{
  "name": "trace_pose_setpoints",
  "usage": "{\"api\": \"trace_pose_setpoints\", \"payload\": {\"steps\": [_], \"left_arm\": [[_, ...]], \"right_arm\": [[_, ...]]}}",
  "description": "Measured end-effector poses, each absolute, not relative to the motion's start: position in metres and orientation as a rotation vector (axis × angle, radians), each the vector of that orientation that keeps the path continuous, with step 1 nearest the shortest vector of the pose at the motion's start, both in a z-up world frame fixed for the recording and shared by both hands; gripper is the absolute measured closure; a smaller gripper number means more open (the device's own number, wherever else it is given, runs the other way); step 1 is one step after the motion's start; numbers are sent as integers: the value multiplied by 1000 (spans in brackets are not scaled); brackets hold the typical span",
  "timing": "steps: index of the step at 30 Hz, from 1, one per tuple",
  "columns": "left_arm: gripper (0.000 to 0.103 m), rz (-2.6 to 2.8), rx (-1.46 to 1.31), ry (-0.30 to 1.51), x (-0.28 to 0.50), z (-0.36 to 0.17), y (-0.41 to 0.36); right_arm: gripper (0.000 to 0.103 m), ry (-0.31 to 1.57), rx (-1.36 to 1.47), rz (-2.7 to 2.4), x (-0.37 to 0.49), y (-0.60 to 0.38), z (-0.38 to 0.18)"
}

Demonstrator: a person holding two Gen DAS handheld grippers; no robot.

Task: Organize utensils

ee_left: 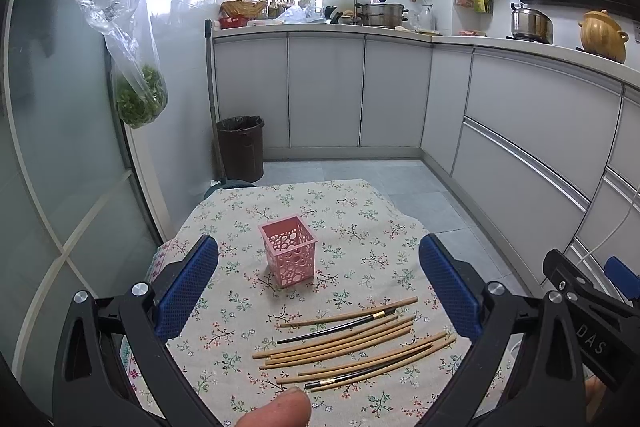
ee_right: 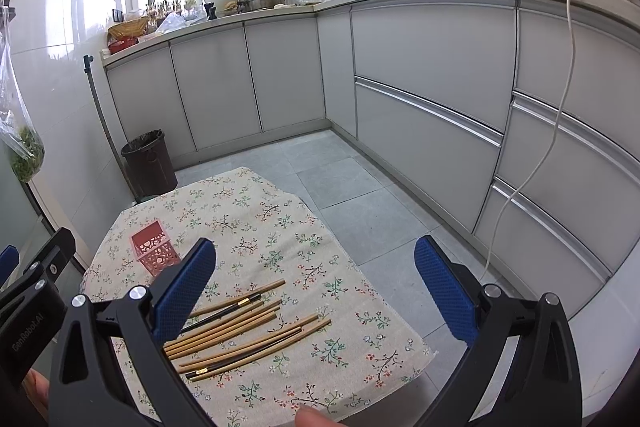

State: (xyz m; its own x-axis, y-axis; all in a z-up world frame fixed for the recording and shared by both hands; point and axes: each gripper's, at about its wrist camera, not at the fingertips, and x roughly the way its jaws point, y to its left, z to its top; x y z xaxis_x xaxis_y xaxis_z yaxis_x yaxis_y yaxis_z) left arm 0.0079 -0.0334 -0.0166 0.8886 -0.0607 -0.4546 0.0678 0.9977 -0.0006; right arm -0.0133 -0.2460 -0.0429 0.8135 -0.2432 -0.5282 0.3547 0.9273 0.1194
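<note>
A pink perforated holder (ee_left: pixel 289 250) (ee_right: pixel 155 252) stands upright and empty on the floral tablecloth (ee_left: pixel 352 219) (ee_right: pixel 280 227). Nearer to me lie several chopsticks (ee_left: pixel 352 343) (ee_right: pixel 244 331) side by side, mostly bamboo, two of them black with gold bands. My left gripper (ee_left: pixel 318 283) is open, held above the cloth, with the holder and chopsticks between its blue pads (ee_left: pixel 188 291). My right gripper (ee_right: pixel 316 287) is open too, above the table's right part; its left finger hides the chopsticks' left ends. Nothing is held.
The small table stands in a kitchen with grey cabinets (ee_right: pixel 432 67) on the far and right sides. A dark bin (ee_left: pixel 241 147) (ee_right: pixel 149 163) stands behind the table. A bag of greens (ee_left: pixel 140 99) hangs on the glass door at left. A white cord (ee_right: pixel 532 155) dangles at right.
</note>
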Motion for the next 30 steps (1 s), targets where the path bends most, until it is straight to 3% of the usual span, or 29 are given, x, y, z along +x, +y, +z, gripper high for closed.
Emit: {"api": "trace_pose_setpoints", "payload": {"steps": [11,19,27,30], "left_arm": [[7,-43,38,513,18,-22,-31],[7,-229,197,949,87,-98,-59],[7,-475,432,1121,152,-147,-142],[7,-544,429,1263,188,-174,-167]], "right_arm": [[6,555,224,-332,-10,-248,-48],[6,614,401,-364,-7,-282,-57],[6,716,677,-287,7,-326,-85],[6,743,708,-249,16,-330,-91]]}}
